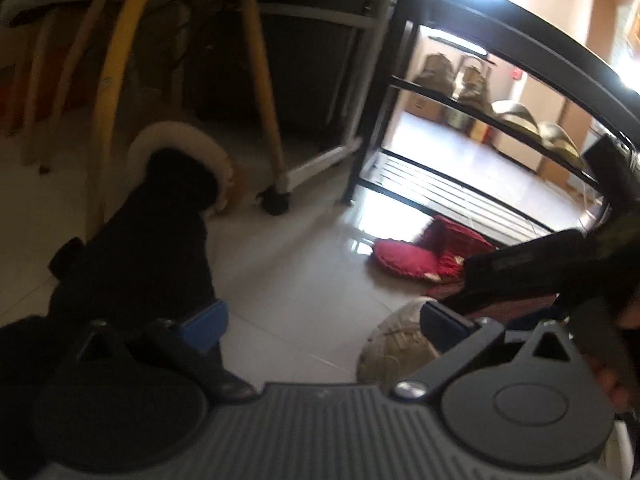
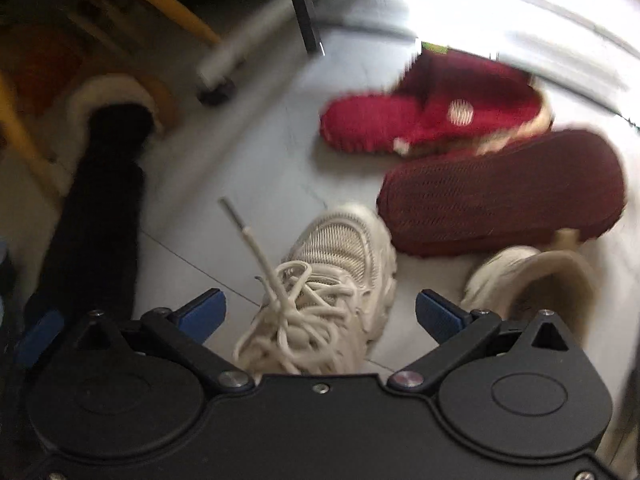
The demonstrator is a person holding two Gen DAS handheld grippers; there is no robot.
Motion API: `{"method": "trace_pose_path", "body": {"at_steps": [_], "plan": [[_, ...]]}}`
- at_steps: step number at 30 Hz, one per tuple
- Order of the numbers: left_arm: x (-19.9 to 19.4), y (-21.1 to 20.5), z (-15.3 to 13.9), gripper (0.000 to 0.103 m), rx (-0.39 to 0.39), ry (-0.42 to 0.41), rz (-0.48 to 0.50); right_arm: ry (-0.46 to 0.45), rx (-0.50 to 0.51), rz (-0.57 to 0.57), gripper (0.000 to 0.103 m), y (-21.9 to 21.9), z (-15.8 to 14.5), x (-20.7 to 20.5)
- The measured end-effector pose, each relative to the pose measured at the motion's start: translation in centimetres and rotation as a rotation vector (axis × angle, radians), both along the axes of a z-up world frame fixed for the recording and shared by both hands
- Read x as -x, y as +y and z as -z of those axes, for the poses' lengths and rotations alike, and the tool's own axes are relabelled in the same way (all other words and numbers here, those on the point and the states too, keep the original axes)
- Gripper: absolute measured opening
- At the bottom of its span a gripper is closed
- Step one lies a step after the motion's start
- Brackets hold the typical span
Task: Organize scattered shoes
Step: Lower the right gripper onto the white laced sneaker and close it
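Far left: fur-trimmed boot [image 2: 108, 128] near yellow chair legs [image 1: 264, 80]. Centre: right gripper [image 2: 320, 312] spread wide, empty, over cream sneaker [image 2: 332, 272]; best gripped at the sole sides, clear of loose laces. Right: red slippers [image 2: 436, 116], one sole-up. Only left gripper [image 1: 324, 324], likewise wide and empty, showing shoe rack [image 1: 480, 120] holding olive shoes.

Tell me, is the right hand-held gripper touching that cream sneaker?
Apart. The right wrist view shows the right hand-held gripper wide open, both fingers clear of the cream sneaker between them.

Glossy floor tiles [image 2: 280, 160]; mesh-topped sneaker [image 2: 340, 248].
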State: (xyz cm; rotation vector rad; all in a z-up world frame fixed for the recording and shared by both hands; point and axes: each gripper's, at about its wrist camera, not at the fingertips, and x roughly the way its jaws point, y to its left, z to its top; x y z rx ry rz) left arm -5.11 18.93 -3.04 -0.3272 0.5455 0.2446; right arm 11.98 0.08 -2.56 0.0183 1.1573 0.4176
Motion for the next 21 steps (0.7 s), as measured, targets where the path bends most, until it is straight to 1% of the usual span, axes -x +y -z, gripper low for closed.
{"method": "trace_pose_path", "body": {"at_steps": [8, 14, 15, 17, 19, 21], "plan": [[0.3, 0.7, -0.1, 0.103, 0.040, -0.056, -0.014, 0.173, 0.080, 0.036, 0.103, 3.4, 3.6, -4.2], [0.5, 0.8, -0.5, 0.103, 0.045, -0.063, -0.013, 0.302, 0.141, 0.063, 0.102, 5.9, 6.2, -7.4], [0.5, 0.8, -0.5, 0.103, 0.047, -0.064, -0.014, 0.311, 0.134, 0.093, 0.095, 5.8, 6.4, -7.3], [0.5, 1.1, -0.5, 0.103, 0.055, -0.066, -0.020, 0.316, 0.104, 0.175, 0.093, 4.9, 6.5, -6.6], [0.5, 1.2, -0.5, 0.103, 0.064, -0.067, -0.025, 0.322, 0.075, 0.257, 0.087, 4.1, 6.5, -6.0], [0.5, 1.3, -0.6, 0.103, 0.069, -0.071, -0.030, 0.326, 0.045, 0.339, 0.085, 3.3, 6.6, -5.3]]}}
